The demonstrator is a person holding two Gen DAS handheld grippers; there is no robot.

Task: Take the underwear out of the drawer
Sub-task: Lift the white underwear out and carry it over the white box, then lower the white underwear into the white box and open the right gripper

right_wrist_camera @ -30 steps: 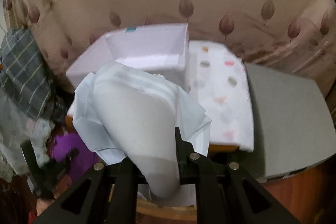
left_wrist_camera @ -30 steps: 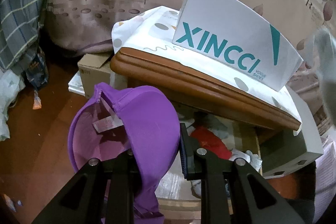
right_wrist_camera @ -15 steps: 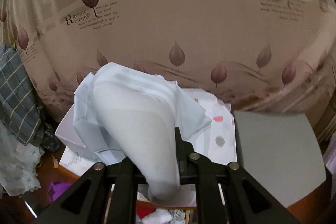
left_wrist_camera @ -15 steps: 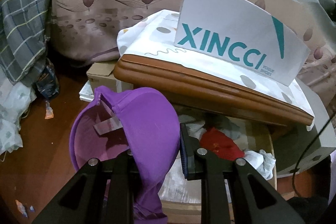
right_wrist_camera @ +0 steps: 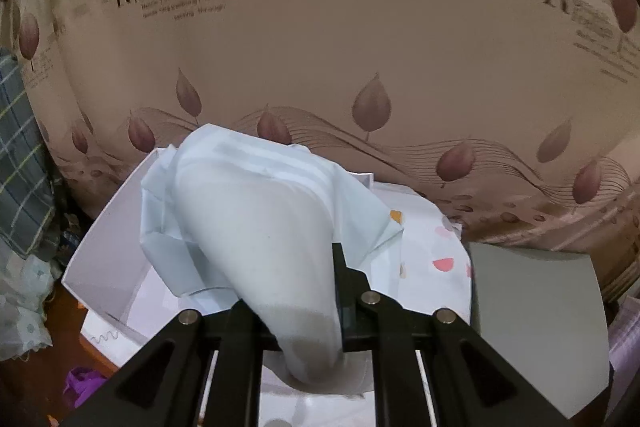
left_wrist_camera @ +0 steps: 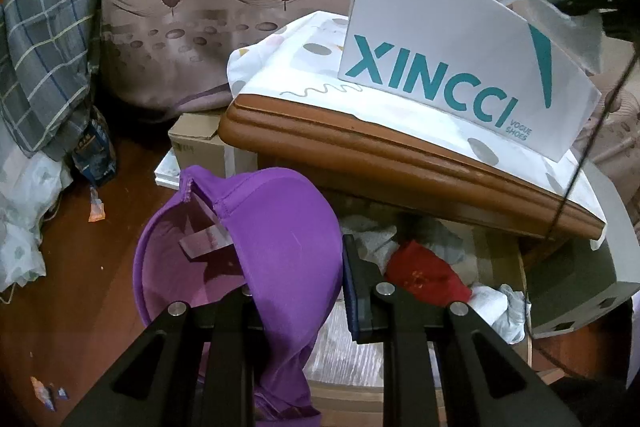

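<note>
- Left wrist view: the left gripper (left_wrist_camera: pixel 298 291) has its jaws clamped on a purple bra (left_wrist_camera: pixel 256 247); the left finger is mostly hidden behind the cup, and the fabric runs off the bottom edge
- Below the wooden surface (left_wrist_camera: pixel 400 163) the open drawer (left_wrist_camera: pixel 500 259) is partly covered by its overhang; one red garment (left_wrist_camera: pixel 424 275) and some white pieces lie inside, too crumpled to count
- Only this view shows the teal lettering on the white shoebox (left_wrist_camera: pixel 460 63); the right gripper is a dark blur at the upper right edge
- Right wrist view: the right gripper (right_wrist_camera: pixel 294 311) has its jaws closed tight on pale blue-white underwear (right_wrist_camera: pixel 256 219), held above the open shoebox (right_wrist_camera: pixel 108 255), whose inside only this view shows
- The underwear hides most of the box interior; a sliver of purple shows bottom left
</note>
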